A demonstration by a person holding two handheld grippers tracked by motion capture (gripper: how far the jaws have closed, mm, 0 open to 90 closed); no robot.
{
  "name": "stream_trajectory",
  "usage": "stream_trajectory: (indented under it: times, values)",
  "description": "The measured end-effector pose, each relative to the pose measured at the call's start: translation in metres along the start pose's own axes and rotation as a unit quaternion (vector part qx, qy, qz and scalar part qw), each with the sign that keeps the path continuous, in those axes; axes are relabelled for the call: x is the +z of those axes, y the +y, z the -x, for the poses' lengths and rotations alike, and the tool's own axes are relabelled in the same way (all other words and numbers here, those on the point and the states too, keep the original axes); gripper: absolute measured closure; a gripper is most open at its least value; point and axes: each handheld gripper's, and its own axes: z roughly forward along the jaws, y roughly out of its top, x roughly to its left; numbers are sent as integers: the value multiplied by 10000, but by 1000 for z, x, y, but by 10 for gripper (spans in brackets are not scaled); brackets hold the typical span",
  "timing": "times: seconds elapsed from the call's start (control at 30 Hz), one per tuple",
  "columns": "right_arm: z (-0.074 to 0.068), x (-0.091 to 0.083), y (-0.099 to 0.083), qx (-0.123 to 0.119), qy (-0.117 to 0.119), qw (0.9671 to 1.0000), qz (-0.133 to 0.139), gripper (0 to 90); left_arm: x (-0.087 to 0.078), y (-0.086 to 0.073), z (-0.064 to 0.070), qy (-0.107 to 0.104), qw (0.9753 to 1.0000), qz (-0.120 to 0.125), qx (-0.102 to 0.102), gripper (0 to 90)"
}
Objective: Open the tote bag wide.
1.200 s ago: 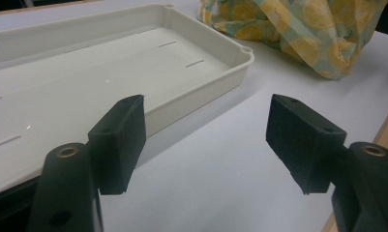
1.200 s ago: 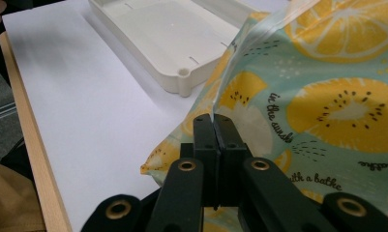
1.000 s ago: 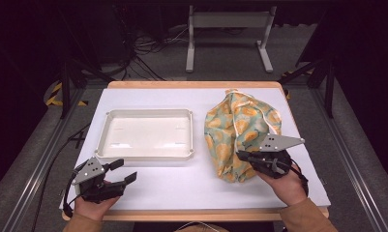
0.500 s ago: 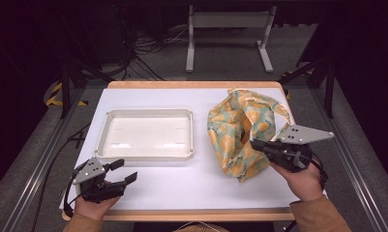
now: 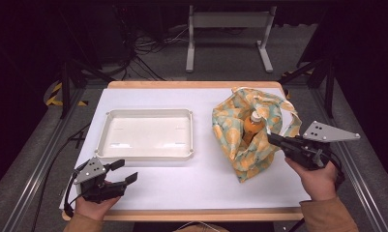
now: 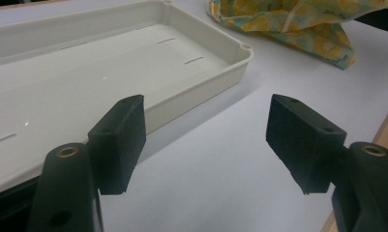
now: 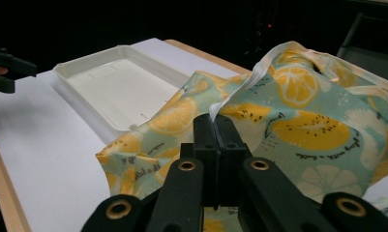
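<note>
Lighting comes from overhead and falls mainly on the white table (image 5: 201, 183), which reads bright; the surrounding floor and background are dark to near black. The tray (image 5: 148, 133) shows small specular glints on its floor in the high and left gripper views. Soft, short shadows lie beside the tray rim and under the bag (image 5: 240, 140). The high view is soft and low in detail. In both gripper views the near black jaws are slightly blurred, and the far background is underexposed.
</note>
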Motion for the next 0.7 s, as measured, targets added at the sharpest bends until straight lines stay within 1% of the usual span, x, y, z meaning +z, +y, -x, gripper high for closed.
stream_trajectory:
  times: [0.03,0.1,0.13,0.17,0.2,0.23,0.27,0.33,0.37,0.4,0.43,0.5,0.6,0.7]
  values:
    - [0,0,0,0,0,10000,0,896,0,0,0,6,10000,3,1,309]
    - [6,-5,-3,108,-133,9998,79,897,1,0,1,-3,10000,0,-7,309]
    - [8,-7,-4,158,-163,9997,99,897,1,0,0,-6,10000,6,-4,309]
    - [8,-7,-4,158,-163,9997,99,897,1,0,1,-11,10000,-3,-12,309]
    - [12,-9,-6,250,-240,9993,123,897,1,0,1,-12,10000,-6,3,309]
    - [12,-9,-6,250,-240,9993,123,897,1,0,1,-14,10000,-16,6,309]
    - [16,-10,-8,321,-334,9989,108,897,2,0,1,-30,10000,-20,-8,309]
    - [19,-12,-10,396,-397,9984,103,897,3,1,2,-62,10000,-29,12,308]
    - [19,-12,-10,396,-397,9984,103,897,3,1,2,-62,10000,-29,12,308]
    - [22,-14,-12,442,-470,9979,106,896,4,3,2,-89,9999,-29,62,307]
    - [23,-15,-13,475,-477,9977,106,897,6,5,4,-117,9999,-54,82,308]
    - [23,-16,-14,492,-503,9975,114,897,7,6,5,-114,9999,-75,92,306]
    - [25,-18,-15,517,-568,9970,110,897,12,11,8,-181,9997,-119,84,303]
    - [26,-20,-16,550,-593,9966,144,896,17,22,14,-261,9994,-140,168,307]
